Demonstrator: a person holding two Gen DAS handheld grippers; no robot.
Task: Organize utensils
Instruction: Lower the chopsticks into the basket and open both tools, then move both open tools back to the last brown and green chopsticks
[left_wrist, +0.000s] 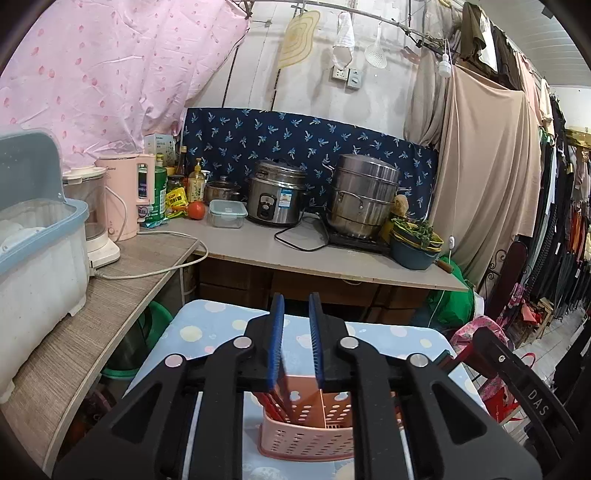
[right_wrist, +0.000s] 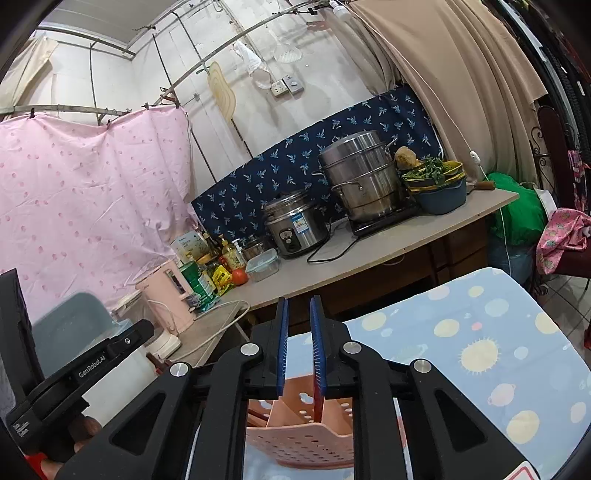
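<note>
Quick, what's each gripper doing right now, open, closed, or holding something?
Left gripper: open, nothing between its fingers, above the pink utensil holder.
Right gripper: open, nothing held, also above that holder.

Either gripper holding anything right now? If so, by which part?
Nothing held. Left gripper and right gripper: jaws apart, with nothing in the gap of either. The red chopsticks stand in the pink caddy below, ungripped.

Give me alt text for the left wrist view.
The left gripper, jaws slightly apart, hangs over a pink perforated utensil holder with red chopsticks in it, on a blue patterned tabletop. Behind, a cluttered counter.
</note>
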